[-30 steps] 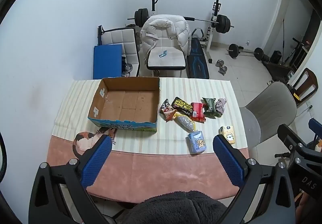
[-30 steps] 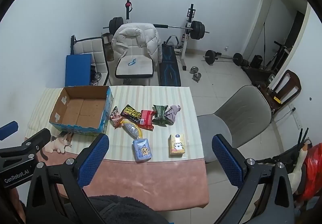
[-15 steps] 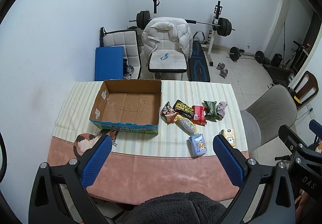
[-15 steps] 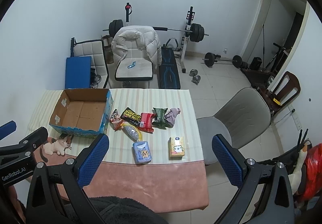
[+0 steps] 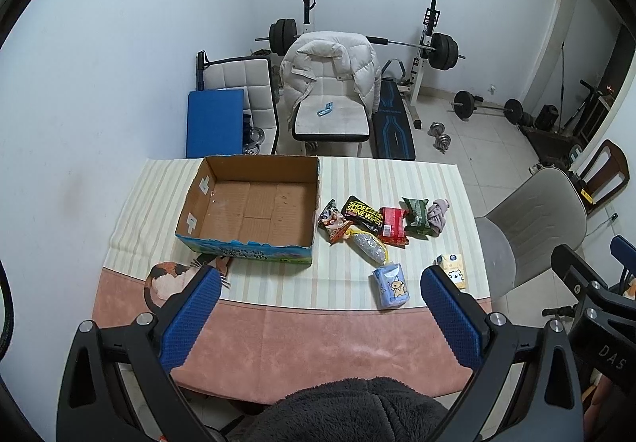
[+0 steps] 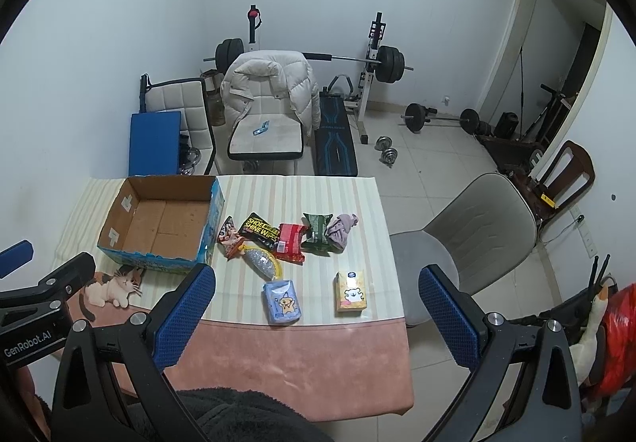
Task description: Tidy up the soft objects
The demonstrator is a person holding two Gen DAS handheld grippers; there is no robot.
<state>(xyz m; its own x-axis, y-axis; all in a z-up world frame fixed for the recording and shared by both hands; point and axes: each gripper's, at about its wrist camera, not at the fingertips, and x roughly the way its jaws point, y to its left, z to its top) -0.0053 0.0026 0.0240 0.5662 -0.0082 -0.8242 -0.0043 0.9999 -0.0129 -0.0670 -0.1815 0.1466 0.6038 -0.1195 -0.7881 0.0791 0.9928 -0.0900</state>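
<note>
I am looking into a spare room of a home that is doubling as a gym. At the top centre a black barbell with plate weights (image 5: 363, 40) is resting on a white rack, above a dark padded weight bench (image 5: 393, 122). A cream puffer jacket (image 5: 330, 64) is hanging over a white chair. Chrome dumbbells (image 6: 386, 150) are lying on the pale tiled floor (image 6: 429, 159) right of centre. In the lower half, a table with a striped cream cloth (image 5: 397, 171) is standing beside a grey shell chair (image 6: 477, 219).
</note>
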